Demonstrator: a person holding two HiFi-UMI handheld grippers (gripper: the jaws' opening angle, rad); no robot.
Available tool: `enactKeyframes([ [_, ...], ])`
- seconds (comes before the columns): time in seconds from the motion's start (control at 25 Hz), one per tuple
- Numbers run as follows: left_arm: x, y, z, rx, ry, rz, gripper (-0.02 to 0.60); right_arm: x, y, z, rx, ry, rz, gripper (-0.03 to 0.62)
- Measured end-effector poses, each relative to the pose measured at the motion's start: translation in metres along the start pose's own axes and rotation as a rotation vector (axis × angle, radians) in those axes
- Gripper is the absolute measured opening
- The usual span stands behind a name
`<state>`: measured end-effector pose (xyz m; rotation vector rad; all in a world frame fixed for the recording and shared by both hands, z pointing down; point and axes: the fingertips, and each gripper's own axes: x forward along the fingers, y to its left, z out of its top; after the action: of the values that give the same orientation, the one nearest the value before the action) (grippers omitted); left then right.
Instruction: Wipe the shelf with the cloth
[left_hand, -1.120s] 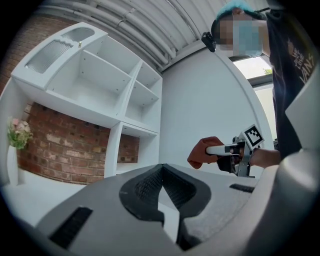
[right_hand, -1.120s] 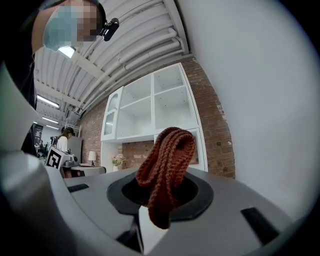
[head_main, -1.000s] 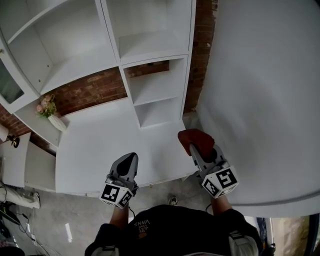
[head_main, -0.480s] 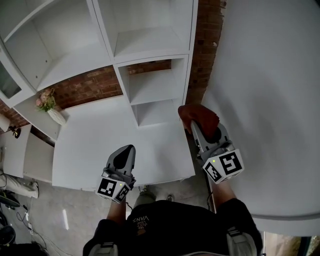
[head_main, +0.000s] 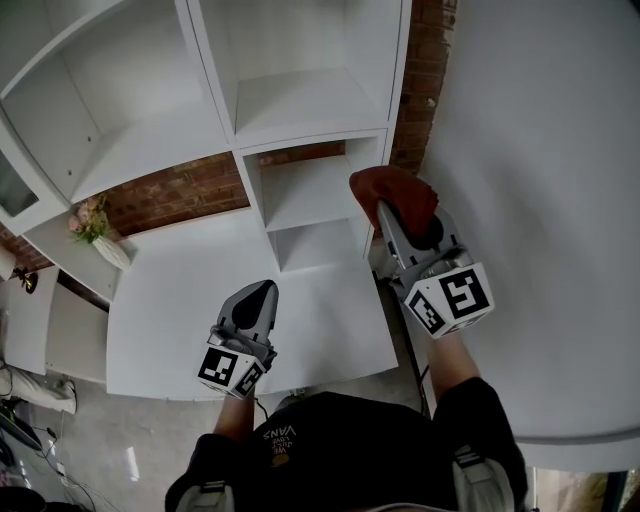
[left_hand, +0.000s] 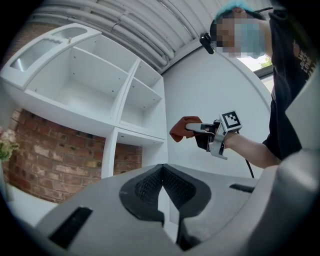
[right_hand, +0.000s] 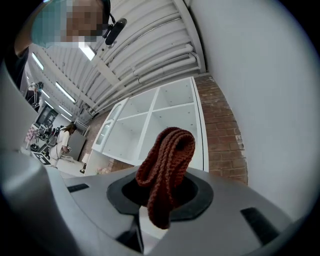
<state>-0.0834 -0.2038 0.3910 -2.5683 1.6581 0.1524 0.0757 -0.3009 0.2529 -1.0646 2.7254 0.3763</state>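
Note:
A rust-red knitted cloth is folded and pinched in my right gripper, which is shut on it. The cloth sticks up out of the right gripper in the right gripper view. It hangs in the air beside the right edge of the white shelf unit, level with the small lower compartments. My left gripper hovers over the white counter, shut with nothing in it. The left gripper view shows the left gripper closed, with the cloth off to the right.
A white counter runs below the shelves, with a flower vase at its left end. Brick wall shows behind. A white curved wall stands close on the right. A person stands far off.
My right gripper has carried the cloth forward and up, from the counter's corner to beside the lower shelf compartments. The left gripper has barely moved.

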Motion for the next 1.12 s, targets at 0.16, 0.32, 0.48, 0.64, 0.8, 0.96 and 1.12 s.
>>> enactKeyframes([
  [0.16,0.011,0.021,0.009,0.018,-0.012,-0.026,0.006,0.042,-0.003,0.015,-0.047,-0.006,0.004,0.092],
  [0.32,0.015,0.044,0.012,0.021,-0.021,-0.025,0.006,0.086,0.0,0.033,-0.1,-0.012,0.03,0.092],
  [0.48,0.018,0.063,0.012,0.014,-0.028,-0.029,0.006,0.135,0.008,0.058,-0.154,0.0,0.083,0.092],
  [0.64,0.021,0.079,0.007,0.0,-0.021,-0.039,0.006,0.185,0.013,0.076,-0.201,0.033,0.106,0.092],
  [0.8,0.027,0.09,0.004,-0.014,-0.04,-0.063,0.006,0.229,0.011,0.081,-0.202,0.093,0.115,0.092],
  [0.96,0.03,0.099,0.003,-0.022,-0.057,-0.072,0.006,0.271,0.006,0.073,-0.125,0.187,0.133,0.092],
  [1.12,0.029,0.108,-0.006,-0.05,-0.053,-0.066,0.006,0.311,0.0,0.055,-0.056,0.308,0.15,0.092],
])
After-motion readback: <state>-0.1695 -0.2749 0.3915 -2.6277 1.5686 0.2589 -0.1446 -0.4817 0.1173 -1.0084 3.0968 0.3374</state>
